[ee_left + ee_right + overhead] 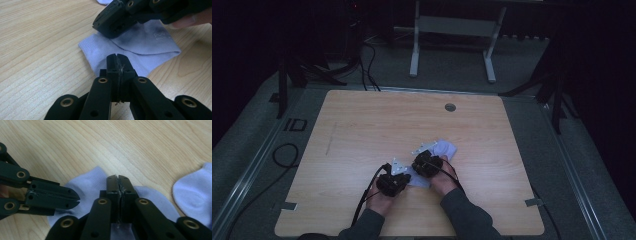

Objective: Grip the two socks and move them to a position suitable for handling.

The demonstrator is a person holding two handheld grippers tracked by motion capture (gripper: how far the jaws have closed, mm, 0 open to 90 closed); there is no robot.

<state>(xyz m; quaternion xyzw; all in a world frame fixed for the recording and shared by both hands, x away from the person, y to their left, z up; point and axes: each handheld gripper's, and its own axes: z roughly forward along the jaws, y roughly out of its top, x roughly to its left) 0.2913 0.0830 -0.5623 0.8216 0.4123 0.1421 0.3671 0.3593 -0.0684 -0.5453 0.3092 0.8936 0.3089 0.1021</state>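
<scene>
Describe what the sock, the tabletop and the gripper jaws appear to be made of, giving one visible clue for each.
Sock: pale lilac knitted fabric, matte; fine ribbing at its edge. Tabletop: light wood or, likelier, wood-look laminate, smooth; printed-looking grain lines. Left gripper and right gripper jaws: matte black, probably plastic; brass-coloured rivets at the joints.

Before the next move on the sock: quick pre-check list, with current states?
1. Left gripper jaws shut: ok, closed tight together over the near sock's edge.
2. Left gripper actually pinching fabric: cannot tell, tips hide the contact.
3. Right gripper jaws shut: ok, closed over the same sock.
4. Right gripper pinching fabric: cannot tell.
5. Grippers apart from each other: ok, close but a gap shows between the tips in the right gripper view.
6. Second sock out of the way: ok, it lies apart, beyond the near sock on the table.
</scene>
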